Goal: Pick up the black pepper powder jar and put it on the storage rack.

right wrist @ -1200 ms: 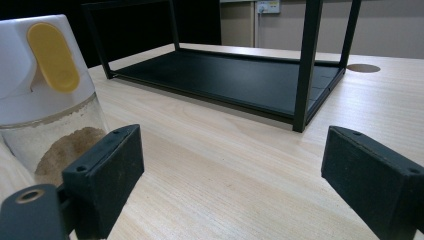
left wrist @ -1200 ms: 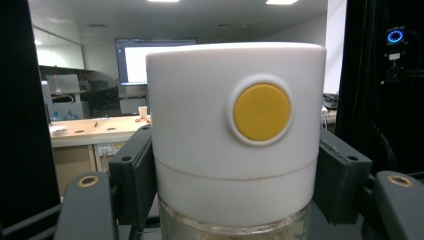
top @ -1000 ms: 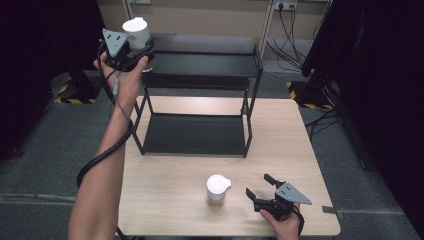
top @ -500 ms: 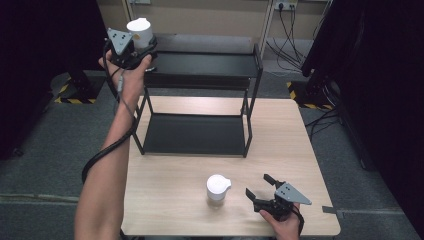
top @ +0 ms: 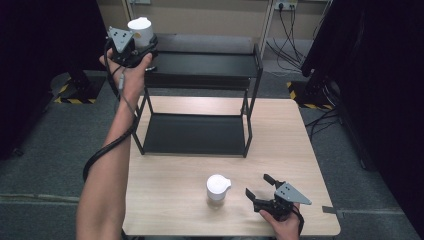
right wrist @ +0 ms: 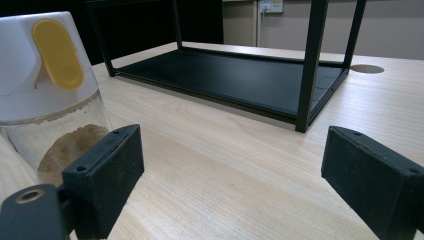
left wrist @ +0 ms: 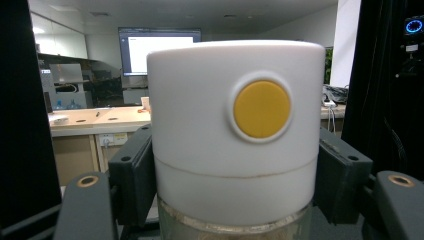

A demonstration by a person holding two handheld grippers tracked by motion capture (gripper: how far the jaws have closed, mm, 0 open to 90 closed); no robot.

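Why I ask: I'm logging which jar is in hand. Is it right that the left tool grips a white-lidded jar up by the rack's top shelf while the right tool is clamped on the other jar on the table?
Not quite. The right tool is open beside the second jar, not clamped on it, as the right gripper view shows. The left tool does grip the white-lidded jar by the rack.

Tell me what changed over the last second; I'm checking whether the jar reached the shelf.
The left gripper, shut on the white-lidded glass jar with a yellow button, drifted slightly toward the black metal shelf's top left corner. Same grip throughout. The right gripper, open, and the second white-lidded jar on the wooden table stayed put.
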